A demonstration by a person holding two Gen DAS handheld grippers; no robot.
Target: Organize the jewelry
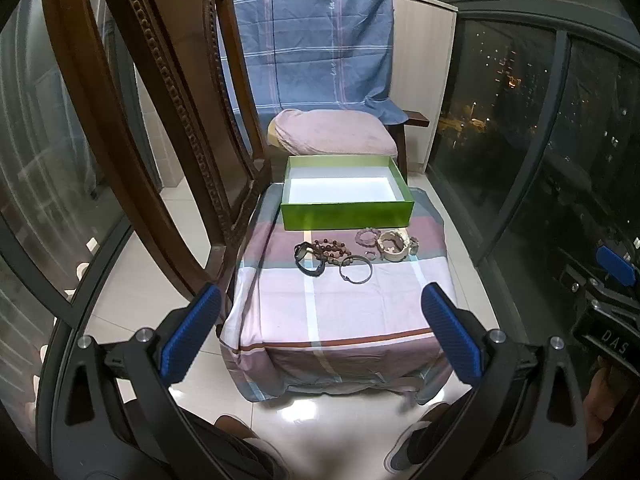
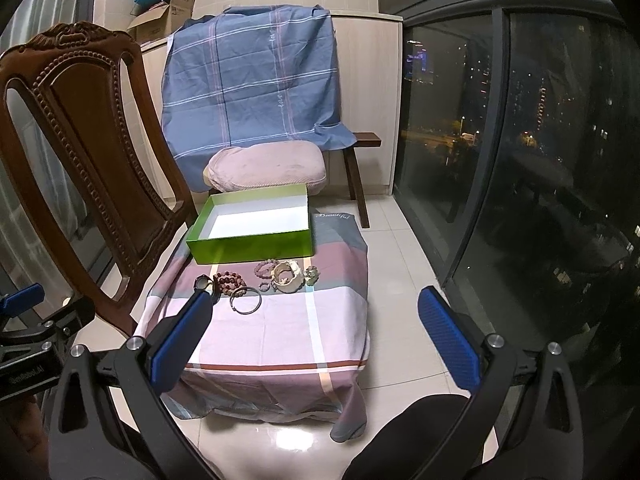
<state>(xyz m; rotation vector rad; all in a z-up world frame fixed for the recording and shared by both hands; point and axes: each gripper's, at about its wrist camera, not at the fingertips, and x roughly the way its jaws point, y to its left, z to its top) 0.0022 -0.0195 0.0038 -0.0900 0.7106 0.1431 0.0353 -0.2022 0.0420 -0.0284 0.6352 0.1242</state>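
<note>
An empty green box (image 1: 347,213) (image 2: 252,246) with a white inside stands at the far end of a small cloth-covered table (image 1: 344,308) (image 2: 280,328). In front of it lie several bracelets: a dark band (image 1: 307,258) (image 2: 205,282), brown beads (image 1: 332,249) (image 2: 229,282), a thin metal bangle (image 1: 355,272) (image 2: 245,300), pink beads (image 1: 367,237) (image 2: 265,269), a cream bracelet (image 1: 394,245) (image 2: 286,276) and a pale green one (image 2: 312,275). My left gripper (image 1: 320,336) is open and empty, short of the table's near edge. My right gripper (image 2: 316,340) is open and empty, above the table's near part.
A carved wooden chair (image 1: 160,112) (image 2: 80,152) stands close on the left of the table. Behind the table is a bench with a pink cushion (image 1: 332,134) (image 2: 266,166) and a blue cloth (image 1: 312,36). Dark windows (image 2: 520,160) run along the right. My knees show at the bottom.
</note>
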